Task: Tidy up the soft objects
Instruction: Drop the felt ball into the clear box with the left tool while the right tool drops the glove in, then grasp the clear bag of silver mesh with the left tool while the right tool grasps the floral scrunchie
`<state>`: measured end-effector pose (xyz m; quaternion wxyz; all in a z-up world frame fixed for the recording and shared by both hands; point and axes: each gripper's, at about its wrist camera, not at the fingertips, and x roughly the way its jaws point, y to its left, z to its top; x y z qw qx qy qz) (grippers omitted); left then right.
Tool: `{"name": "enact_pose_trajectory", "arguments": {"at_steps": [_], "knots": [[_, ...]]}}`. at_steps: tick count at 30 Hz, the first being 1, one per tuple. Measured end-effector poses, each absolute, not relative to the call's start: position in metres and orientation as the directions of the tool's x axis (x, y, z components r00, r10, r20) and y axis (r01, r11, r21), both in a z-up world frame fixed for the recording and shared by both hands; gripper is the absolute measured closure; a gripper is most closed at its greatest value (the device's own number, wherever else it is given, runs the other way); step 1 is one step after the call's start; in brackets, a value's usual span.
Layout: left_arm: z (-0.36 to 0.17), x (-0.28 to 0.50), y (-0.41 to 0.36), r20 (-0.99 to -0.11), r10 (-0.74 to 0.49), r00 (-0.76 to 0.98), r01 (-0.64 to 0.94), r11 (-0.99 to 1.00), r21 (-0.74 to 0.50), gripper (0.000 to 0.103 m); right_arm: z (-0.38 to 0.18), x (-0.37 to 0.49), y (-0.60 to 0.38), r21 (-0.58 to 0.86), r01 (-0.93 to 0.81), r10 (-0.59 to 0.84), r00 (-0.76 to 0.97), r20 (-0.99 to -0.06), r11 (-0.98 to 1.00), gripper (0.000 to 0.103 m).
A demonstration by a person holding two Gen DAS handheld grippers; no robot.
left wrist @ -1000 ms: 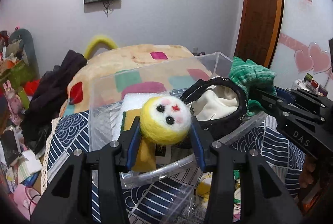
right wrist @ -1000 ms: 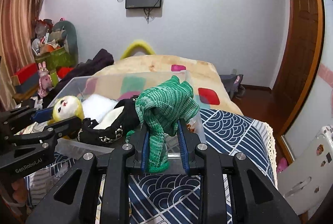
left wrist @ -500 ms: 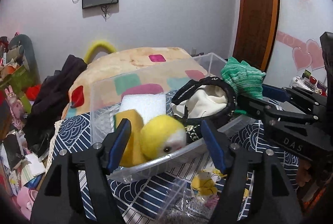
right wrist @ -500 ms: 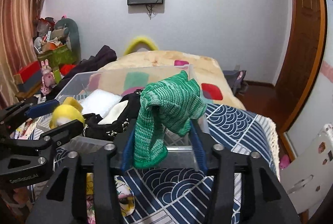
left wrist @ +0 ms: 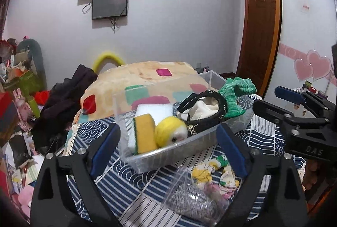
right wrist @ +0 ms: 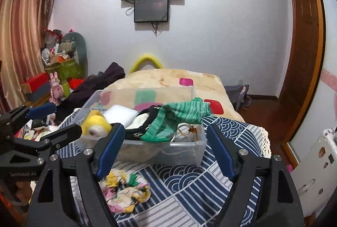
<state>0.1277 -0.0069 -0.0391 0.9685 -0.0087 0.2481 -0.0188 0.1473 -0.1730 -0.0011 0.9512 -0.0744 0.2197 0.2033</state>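
A clear plastic bin [left wrist: 174, 150] [right wrist: 185, 155] stands on the blue patterned cloth. In it lie a yellow felt doll head [left wrist: 170, 134] [right wrist: 95, 124], a yellow-and-green sponge [left wrist: 145, 134], a white foam block [left wrist: 153, 110] [right wrist: 120, 115], a black-and-cream hat [left wrist: 202, 109] [right wrist: 143, 123] and a green knit cloth [left wrist: 236, 94] [right wrist: 177, 119] draped over the bin's right end. My left gripper [left wrist: 168, 147] [right wrist: 52, 119] is open and empty in front of the bin. My right gripper [right wrist: 164, 149] [left wrist: 271, 100] is open and empty, back from the bin.
A floral cloth [right wrist: 124, 193] [left wrist: 214, 174] lies on the cloth in front of the bin. A small clear box with a steel scourer [left wrist: 193, 199] sits near me. A bed with a patterned blanket [right wrist: 168, 81] lies behind. Clutter fills the left side [right wrist: 61, 71].
My left gripper let go of the doll head, which dropped into the bin. My right gripper let go of the green knit cloth, which settled on the bin. Both grippers opened and drew back.
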Motion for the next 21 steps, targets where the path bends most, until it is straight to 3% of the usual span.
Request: {"name": "enact_pose_trajectory", "arguments": {"at_steps": [6, 12, 21], "knots": [[-0.050, 0.114, 0.004, -0.514, -0.029, 0.857, 0.004, 0.999, -0.050, 0.007, -0.017, 0.138, -0.166, -0.049, -0.448, 0.372, 0.793, -0.482, 0.893, 0.023], [-0.088, 0.111, 0.009, -0.611, -0.039, 0.790, -0.010, 0.997, -0.076, 0.007, -0.048, 0.143, -0.163, -0.017, -0.451, 0.363, 0.738, -0.568, 0.892, 0.023], [-0.135, 0.128, -0.002, -0.717, -0.141, 0.683, 0.034, 0.986, -0.162, 0.007, -0.079, 0.145, -0.164, 0.025, -0.449, 0.356, 0.672, -0.649, 0.893, 0.023]]}}
